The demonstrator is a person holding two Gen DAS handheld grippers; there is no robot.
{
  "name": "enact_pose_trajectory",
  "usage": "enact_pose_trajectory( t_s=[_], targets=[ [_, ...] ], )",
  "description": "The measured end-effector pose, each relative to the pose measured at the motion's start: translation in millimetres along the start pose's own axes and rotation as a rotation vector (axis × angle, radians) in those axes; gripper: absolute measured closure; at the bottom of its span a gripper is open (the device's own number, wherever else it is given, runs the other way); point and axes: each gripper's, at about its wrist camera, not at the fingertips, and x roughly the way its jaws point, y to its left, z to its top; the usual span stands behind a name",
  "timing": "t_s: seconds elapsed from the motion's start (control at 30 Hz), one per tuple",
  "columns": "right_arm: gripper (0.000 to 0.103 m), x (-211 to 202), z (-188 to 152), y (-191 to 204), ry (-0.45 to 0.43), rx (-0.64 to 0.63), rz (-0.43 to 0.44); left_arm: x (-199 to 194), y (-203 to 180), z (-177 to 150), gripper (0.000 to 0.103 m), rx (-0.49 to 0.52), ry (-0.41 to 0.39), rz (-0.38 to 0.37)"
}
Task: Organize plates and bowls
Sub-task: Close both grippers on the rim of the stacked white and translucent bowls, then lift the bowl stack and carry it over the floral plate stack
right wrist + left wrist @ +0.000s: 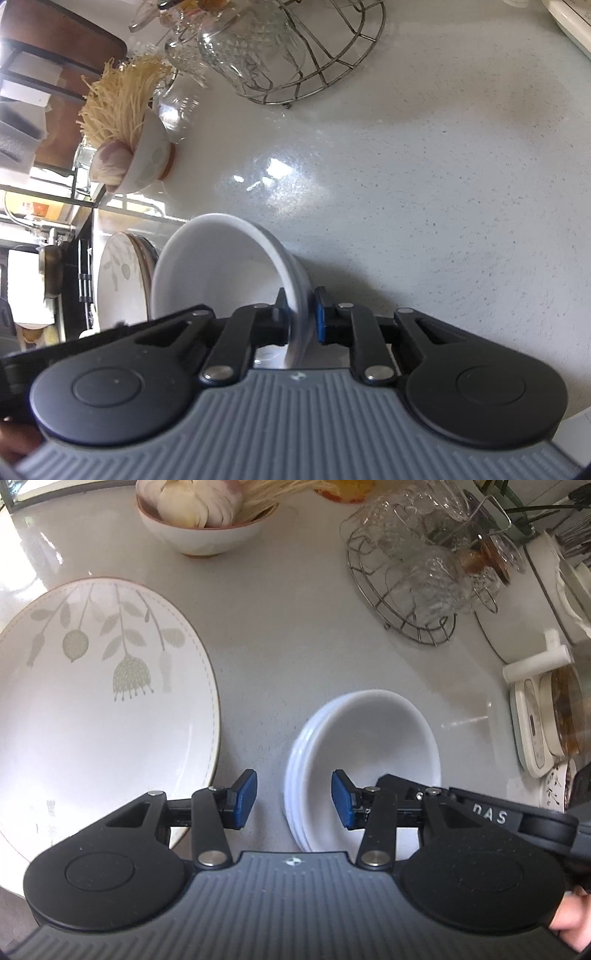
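Glossy white ceramic bowls (364,760), speckled polished countertop (443,184), wire metal rack (402,602)

Bright daylight, countertop (406,184) glare, fisheye-warped edges

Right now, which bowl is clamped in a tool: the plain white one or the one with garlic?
The plain white bowl. The right tool is shut on its rim. The garlic bowl stands untouched farther back, and the left tool is open, gripping nothing.
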Motion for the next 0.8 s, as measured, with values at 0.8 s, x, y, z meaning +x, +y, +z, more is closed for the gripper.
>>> enact_pose_trajectory(
  t_s=[0.8],
  targets=[
    [0.088,-16,8,-11,0.044,-0.134,0.001,18,-12,-28,0.070,-0.126,-0.052,-0.061]
  ],
)
